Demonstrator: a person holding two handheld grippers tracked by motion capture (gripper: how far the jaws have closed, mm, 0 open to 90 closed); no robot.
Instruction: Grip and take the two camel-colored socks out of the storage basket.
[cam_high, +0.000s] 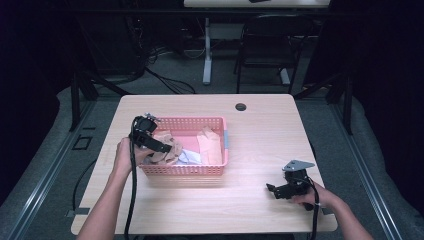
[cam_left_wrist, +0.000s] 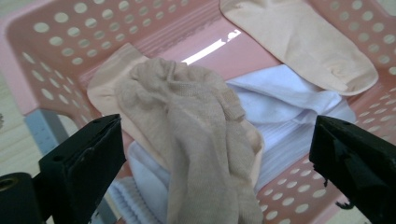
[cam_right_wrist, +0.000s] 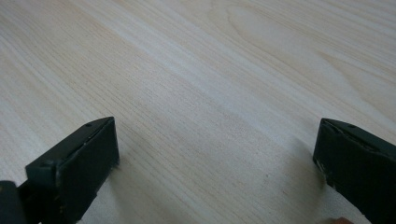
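At frame centre-left on the table (cam_high: 260, 135): pink basket (cam_high: 210, 169) holding beige sock (cam_left_wrist: 196, 130), white cloth (cam_left_wrist: 289, 116), peach sock (cam_left_wrist: 299, 37). Left hand-held gripper (cam_high: 162, 147) over basket's left end, jaws spread wide around beige sock. Lower right: right hand-held gripper (cam_high: 275, 191), jaws apart, nothing between.

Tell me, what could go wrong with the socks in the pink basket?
The left gripper is open over a crumpled tan sock lying on white socks. Closing there might pinch a white one too. The pink basket looks light, so a tug could drag or tip it. The right gripper is open over bare table, too far off to steady it.
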